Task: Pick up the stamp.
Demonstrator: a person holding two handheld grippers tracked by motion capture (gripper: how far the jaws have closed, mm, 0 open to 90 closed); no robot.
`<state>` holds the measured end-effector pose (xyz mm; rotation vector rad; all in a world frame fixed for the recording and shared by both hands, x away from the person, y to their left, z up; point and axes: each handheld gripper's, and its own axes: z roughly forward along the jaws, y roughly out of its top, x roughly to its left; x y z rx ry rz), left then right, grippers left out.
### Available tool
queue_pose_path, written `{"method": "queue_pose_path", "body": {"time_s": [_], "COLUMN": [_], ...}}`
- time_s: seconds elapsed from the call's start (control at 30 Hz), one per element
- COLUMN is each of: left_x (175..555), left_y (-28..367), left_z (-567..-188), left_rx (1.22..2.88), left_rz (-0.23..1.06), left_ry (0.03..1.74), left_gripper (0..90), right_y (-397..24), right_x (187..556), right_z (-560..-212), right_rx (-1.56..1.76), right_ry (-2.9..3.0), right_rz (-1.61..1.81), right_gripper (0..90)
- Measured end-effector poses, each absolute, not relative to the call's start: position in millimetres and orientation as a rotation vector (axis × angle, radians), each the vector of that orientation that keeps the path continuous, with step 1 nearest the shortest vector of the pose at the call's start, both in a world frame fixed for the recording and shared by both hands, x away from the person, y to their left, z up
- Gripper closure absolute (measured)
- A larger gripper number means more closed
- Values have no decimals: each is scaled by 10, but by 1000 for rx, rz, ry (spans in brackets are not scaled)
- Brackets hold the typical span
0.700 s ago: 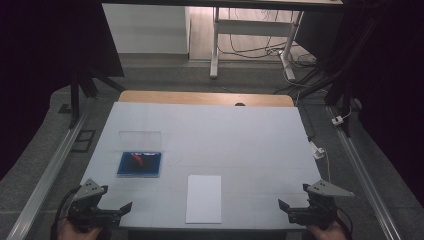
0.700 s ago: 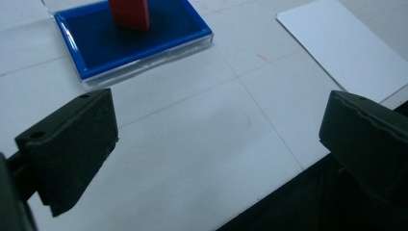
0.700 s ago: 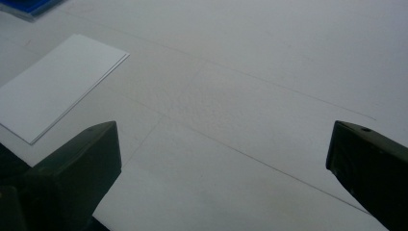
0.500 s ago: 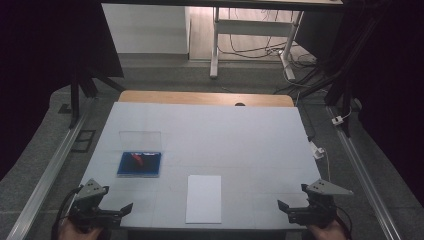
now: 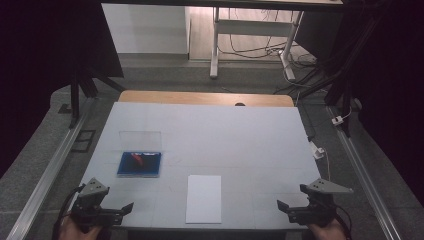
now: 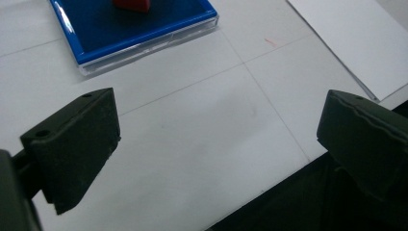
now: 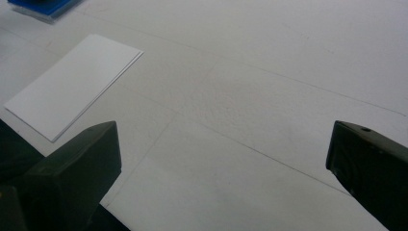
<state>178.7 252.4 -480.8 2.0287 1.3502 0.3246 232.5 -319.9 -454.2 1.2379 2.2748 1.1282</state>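
Note:
A blue tray (image 5: 140, 164) with a clear rim and a small red piece (image 5: 136, 159) inside lies on the left half of the white table (image 5: 240, 145). In the left gripper view the blue tray (image 6: 139, 29) sits just ahead of the jaws, with the red piece (image 6: 132, 5) at the top edge. A white sheet (image 5: 204, 198) lies near the front edge, and appears as a white sheet (image 7: 72, 84) in the right gripper view. My left gripper (image 5: 129, 209) is open at the front left corner. My right gripper (image 5: 281, 207) is open at the front right. Nothing is between either pair of jaws.
A clear flat lid or panel (image 5: 140, 138) lies just behind the blue tray. A wooden strip (image 5: 205, 98) borders the table's far edge. Metal rails (image 5: 50, 170) run along both sides, and a small white plug with a cable (image 5: 318, 150) hangs off the right edge.

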Motion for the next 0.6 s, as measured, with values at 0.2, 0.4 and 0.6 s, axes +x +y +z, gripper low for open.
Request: {"method": "queue_pose_path", "body": {"time_s": [0.2, 0.4, 0.6], "left_x": [1799, 1803, 1833], "left_y": [2531, 2520, 2482], "left_z": [-4807, -4772, -4703], "left_rx": [2027, 2017, 2027], "left_rz": [317, 333, 380], "left_ry": [1363, 1351, 1336], "left_gripper": [11, 0, 0], "right_y": [-3185, -3175, -3162], "right_x": [2326, 2334, 2332], "right_z": [-4546, -4551, -4553], "right_rx": [1225, 1220, 1204], "right_ry": [2287, 2303, 2323], "right_rz": [1122, 1117, 1112], "right_gripper": [0, 0, 0]}}
